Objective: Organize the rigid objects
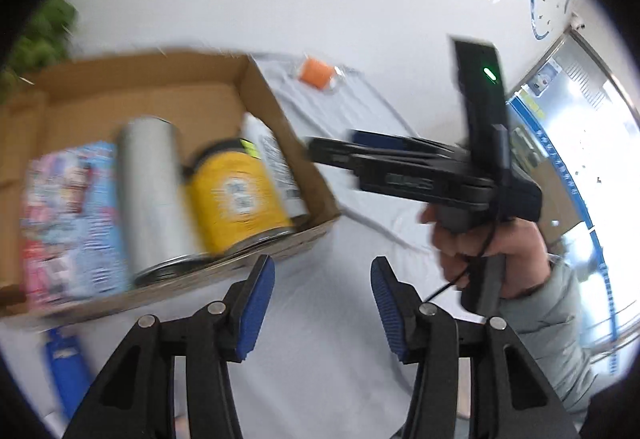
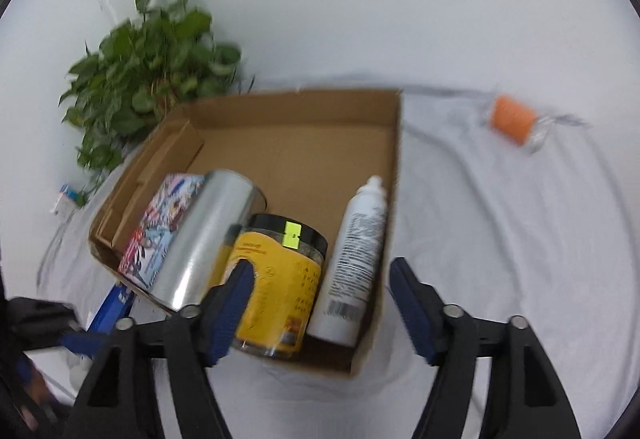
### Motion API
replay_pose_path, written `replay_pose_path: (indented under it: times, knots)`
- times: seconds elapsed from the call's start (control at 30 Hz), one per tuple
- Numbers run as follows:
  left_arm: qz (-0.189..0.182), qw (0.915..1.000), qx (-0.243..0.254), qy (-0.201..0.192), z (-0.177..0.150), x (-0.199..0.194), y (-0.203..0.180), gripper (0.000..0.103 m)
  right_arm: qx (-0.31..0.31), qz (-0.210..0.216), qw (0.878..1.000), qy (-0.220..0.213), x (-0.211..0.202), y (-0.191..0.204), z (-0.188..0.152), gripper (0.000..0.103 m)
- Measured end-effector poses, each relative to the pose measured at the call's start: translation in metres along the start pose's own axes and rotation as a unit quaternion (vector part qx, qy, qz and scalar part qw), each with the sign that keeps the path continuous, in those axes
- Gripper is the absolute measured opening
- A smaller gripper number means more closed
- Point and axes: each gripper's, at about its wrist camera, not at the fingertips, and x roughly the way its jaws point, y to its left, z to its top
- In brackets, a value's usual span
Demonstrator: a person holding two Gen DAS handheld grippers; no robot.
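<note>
An open cardboard box (image 2: 394, 167) lies on a white cloth. In it lie a colourful printed carton (image 2: 160, 227), a silver can (image 2: 204, 235), a yellow jar with a black lid (image 2: 280, 279) and a white spray bottle (image 2: 356, 263), side by side near the front wall. The same box (image 1: 280, 111) fills the left of the left wrist view, blurred. My right gripper (image 2: 324, 271) hangs open above the jar and bottle, gripping nothing. My left gripper (image 1: 322, 267) stands open over bare cloth by the box's front corner. The right gripper (image 1: 320, 155) points at the box's right wall.
An orange object in clear wrap (image 2: 514, 121) lies on the cloth (image 2: 500, 239) far right of the box. A blue object (image 2: 112, 303) lies against the box's left front corner. A leafy plant (image 2: 148, 79) stands behind the box. A person's hand (image 1: 480, 243) holds the right gripper's handle.
</note>
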Motion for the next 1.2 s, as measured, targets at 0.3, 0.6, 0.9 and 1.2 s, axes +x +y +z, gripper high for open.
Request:
replay_pose_path:
  times: [0.3,0.6,0.9,1.2]
  knots:
    - [0.184,0.9753,0.018,-0.12,-0.103,-0.164,0.057,0.086,-0.038,0.052,0.996,-0.06,-0.067,0.134,-0.139,0.1]
    - [0.057,0.9917,-0.114,-0.015,-0.161,-0.115,0.122,0.058,-0.064,0.153,0.985,0.038,-0.006,0.217,-0.203,0.077]
    - [0.055,0.9915,-0.115,0.023,-0.173,-0.08,0.115,0.04,-0.097,0.139,0.984,0.055,0.018,0.231,-0.23,0.051]
    - [0.108,0.9919,-0.058,-0.034,-0.167,-0.113,0.077,0.038,-0.094,0.126,0.987,0.011,-0.032,0.236,-0.198,0.047]
